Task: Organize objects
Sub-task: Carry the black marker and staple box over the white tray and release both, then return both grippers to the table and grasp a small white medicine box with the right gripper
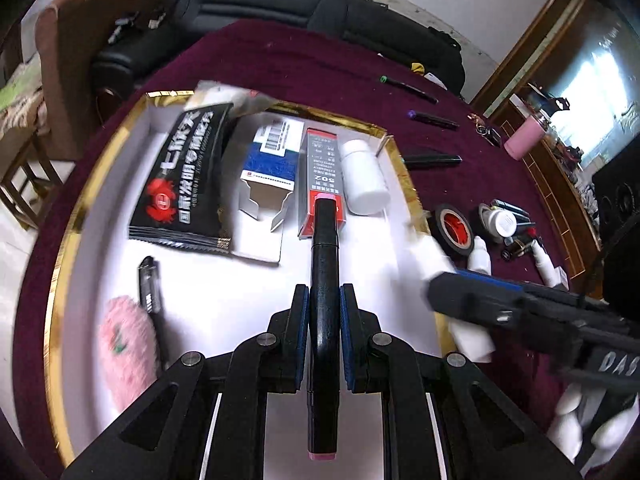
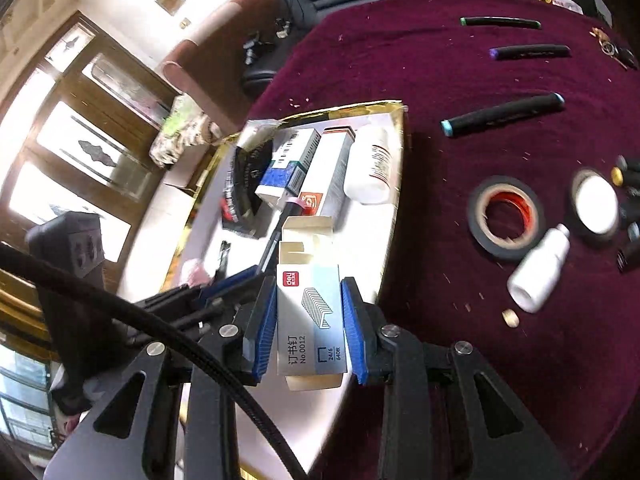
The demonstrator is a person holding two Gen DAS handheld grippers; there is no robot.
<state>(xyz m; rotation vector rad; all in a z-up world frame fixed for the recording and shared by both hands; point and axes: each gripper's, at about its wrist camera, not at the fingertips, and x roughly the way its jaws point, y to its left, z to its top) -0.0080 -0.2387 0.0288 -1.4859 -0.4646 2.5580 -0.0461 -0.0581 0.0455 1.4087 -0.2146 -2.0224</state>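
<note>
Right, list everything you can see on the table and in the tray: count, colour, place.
tray: 1, white with gold rim, on the maroon cloth
black packet: 1, black with red crab, tray's far left
blue-white carton: 1, flaps open, beside the packet
red-grey glue box: 1, middle of tray
white bottle: 1, tray's right edge
black pen: 1, tray, near left
pink fluffy thing: 1, beside the pen
markers: 3, black with coloured caps, on the cloth
tape roll: 1, black, on the cloth
small white bottle: 1, lying by the tape
left gripper: shut on pink-capped marker
right gripper: shut on staple box
</note>
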